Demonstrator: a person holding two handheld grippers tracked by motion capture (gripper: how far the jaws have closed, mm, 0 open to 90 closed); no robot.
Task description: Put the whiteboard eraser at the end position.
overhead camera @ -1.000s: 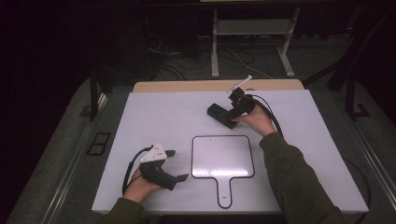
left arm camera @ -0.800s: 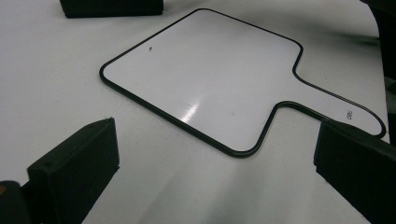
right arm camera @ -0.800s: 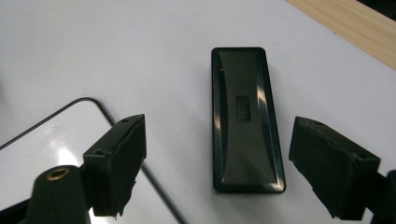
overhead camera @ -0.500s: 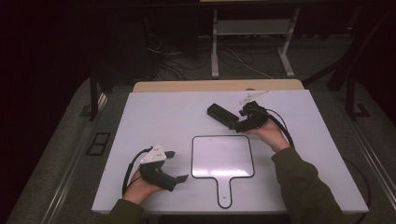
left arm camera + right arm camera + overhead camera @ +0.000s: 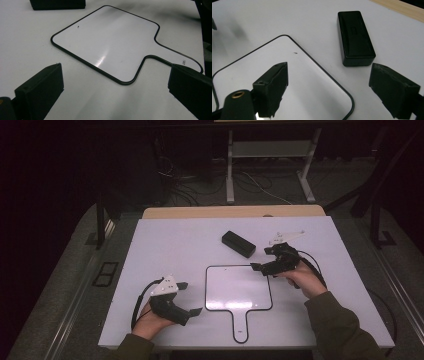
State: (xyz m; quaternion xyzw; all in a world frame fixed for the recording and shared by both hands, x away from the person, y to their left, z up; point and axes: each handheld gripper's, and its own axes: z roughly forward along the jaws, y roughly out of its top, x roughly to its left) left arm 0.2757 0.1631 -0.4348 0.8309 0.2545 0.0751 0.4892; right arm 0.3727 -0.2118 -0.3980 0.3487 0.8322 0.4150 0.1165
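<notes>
on the white table [image 5: 165, 245], seen from the high view, a white paddle-shaped board [image 5: 239, 288] with a thin black edge lies flat near the centre, its short handle pointing toward 6 o'clock at the near edge. a black rectangular block [image 5: 238, 243] lies flat at about 12 o'clock from the board, just beyond its far edge and apart from it.

the right gripper [image 5: 262, 266] sits at about 2 o'clock from the board's centre, held in the person's right hand [image 5: 303, 279], its tips at the board's far right corner. in the right gripper view its jaws stand wide apart with nothing between them; one jaw hangs over the board's [image 5: 287, 82] surface, the other over bare table beside the block [image 5: 355, 37], touching neither that i can tell.

the left gripper [image 5: 187, 298] sits at about 8 o'clock from the board, gripped by the left hand [image 5: 150, 320], near the table's front edge. in the left gripper view its jaws are likewise spread and empty, aimed across the table at the board [image 5: 110, 42], with the block [image 5: 57, 4] at the top edge.

a cable loops from each gripper.
</notes>
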